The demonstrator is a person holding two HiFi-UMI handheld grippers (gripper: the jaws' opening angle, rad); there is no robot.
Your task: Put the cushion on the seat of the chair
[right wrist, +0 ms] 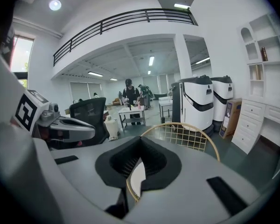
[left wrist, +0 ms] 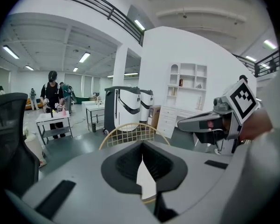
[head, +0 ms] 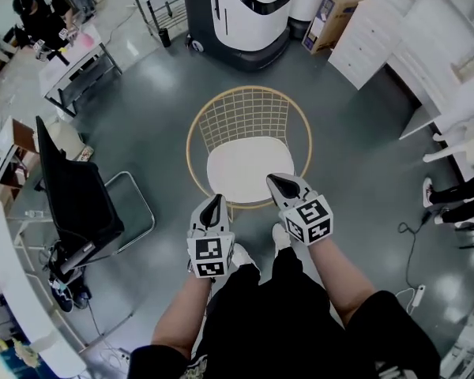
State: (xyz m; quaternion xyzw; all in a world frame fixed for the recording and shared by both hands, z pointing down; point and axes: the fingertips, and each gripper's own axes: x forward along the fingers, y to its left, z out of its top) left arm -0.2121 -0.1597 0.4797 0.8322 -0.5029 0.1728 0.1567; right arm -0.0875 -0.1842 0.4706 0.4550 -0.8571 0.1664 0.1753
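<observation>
white cushion [head: 249, 168] lies flat on the seat of the chair [head: 245, 113], inside the gold rim and in front of the wire back, so we judge the placing done. both tongs are pinched together and carry nothing. in the left gripper view the left gripper [left wrist: 142, 158] shows its dark pads meeting along one line, and the right gripper [right wrist: 140, 160] shows the same in the right gripper view. through the notch under each pair of pads we see only a sliver of cushion and gold rim, well below.

from the head view the cushion lies ahead of both tips and beneath them. it is slightly wider from side to side than from front to back. the right gripper points over its front right corner, while the left gripper sits just short of the front rim, so we take the right hand as the nearer one. if the cushion wants squaring, we think a small reach forward and down from the right would serve. otherwise we see nothing left to do but draw back.
</observation>
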